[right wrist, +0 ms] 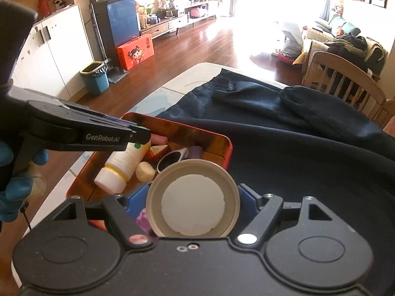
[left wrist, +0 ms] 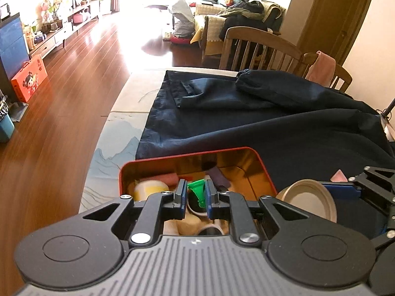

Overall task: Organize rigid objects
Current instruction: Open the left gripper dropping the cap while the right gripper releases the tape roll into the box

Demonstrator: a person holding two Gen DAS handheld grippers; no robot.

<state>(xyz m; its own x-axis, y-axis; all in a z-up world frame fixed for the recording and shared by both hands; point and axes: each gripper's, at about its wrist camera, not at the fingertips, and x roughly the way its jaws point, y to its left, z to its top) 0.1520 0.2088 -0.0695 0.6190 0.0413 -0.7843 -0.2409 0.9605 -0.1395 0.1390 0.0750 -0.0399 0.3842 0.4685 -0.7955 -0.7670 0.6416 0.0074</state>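
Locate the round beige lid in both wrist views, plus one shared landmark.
Left wrist: the round beige lid sits at lower right, held on edge by the right gripper, just right of the red tin.
Right wrist: the lid fills the bottom centre, clamped between the blue pads, in front of the tin.
Shared landmark: the red tin, on the dark blue jacket.

The left gripper (left wrist: 195, 198) pinches a green plastic piece (left wrist: 197, 192), perhaps a funnel, above the red tin (left wrist: 267, 172).
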